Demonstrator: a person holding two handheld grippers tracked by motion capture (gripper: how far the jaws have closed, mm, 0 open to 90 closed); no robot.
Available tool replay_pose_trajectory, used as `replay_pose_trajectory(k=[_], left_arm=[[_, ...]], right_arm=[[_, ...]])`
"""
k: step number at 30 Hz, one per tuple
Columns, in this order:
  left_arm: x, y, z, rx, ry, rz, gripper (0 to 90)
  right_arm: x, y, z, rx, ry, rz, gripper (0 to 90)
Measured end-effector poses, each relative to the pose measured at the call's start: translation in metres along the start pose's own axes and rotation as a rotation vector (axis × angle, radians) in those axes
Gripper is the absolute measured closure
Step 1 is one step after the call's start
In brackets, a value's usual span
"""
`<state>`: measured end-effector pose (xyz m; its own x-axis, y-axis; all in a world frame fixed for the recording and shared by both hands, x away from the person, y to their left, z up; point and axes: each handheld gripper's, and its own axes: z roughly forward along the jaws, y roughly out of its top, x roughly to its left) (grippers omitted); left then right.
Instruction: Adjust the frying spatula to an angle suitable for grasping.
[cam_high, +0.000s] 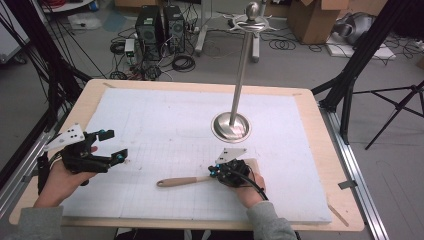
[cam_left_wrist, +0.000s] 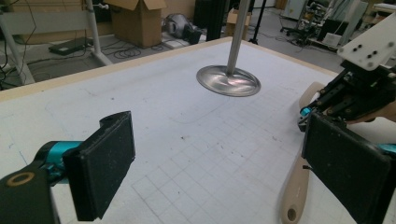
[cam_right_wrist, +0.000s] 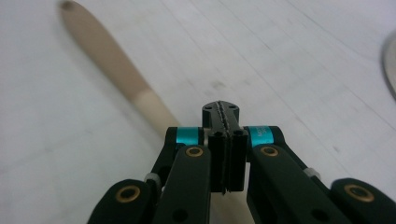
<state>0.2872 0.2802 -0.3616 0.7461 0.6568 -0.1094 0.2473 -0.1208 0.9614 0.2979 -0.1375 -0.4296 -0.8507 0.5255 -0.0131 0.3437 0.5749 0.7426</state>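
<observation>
Wooden spatula (cam_high: 182, 181), blade hidden under pinched-together right tongs (cam_high: 216, 172), left tongs (cam_high: 114, 146) apart.

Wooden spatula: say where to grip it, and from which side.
Grip the wooden spatula on its slim handle, coming down from above with the jaws across it. It lies flat on the white mat, so only its narrow sides offer purchase. The right tongs are already over the blade end, shut; the left tongs are open, nearer the handle tip.
</observation>
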Motion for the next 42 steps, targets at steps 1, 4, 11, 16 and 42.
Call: replay_pose_trajectory(k=[1, 4, 11, 16, 42], left_arm=[[0.0, 0.0, 0.0, 0.0, 0.0, 0.0, 10.1], [0.0, 0.0, 0.0, 0.0, -0.004, 0.001, 10.1], [0.0, 0.001, -0.001, -0.018, 0.005, -0.002, 10.0], [0.001, 0.001, -0.001, -0.016, 0.008, -0.005, 10.0], [0.001, 0.001, 0.003, -0.01, -0.004, -0.002, 10.0]], right_arm=[[0.0, 0.0, 0.0, 0.0, 0.0, 0.0, 90.0], [0.013, 0.005, 0.003, -0.03, 0.066, -0.062, 90.0], [0.032, 0.01, 0.019, -0.019, 0.121, -0.114, 90.0], [0.038, 0.013, 0.028, -0.025, 0.134, -0.131, 90.0], [0.034, 0.03, 0.054, -0.005, 0.026, -0.012, 90.0]])
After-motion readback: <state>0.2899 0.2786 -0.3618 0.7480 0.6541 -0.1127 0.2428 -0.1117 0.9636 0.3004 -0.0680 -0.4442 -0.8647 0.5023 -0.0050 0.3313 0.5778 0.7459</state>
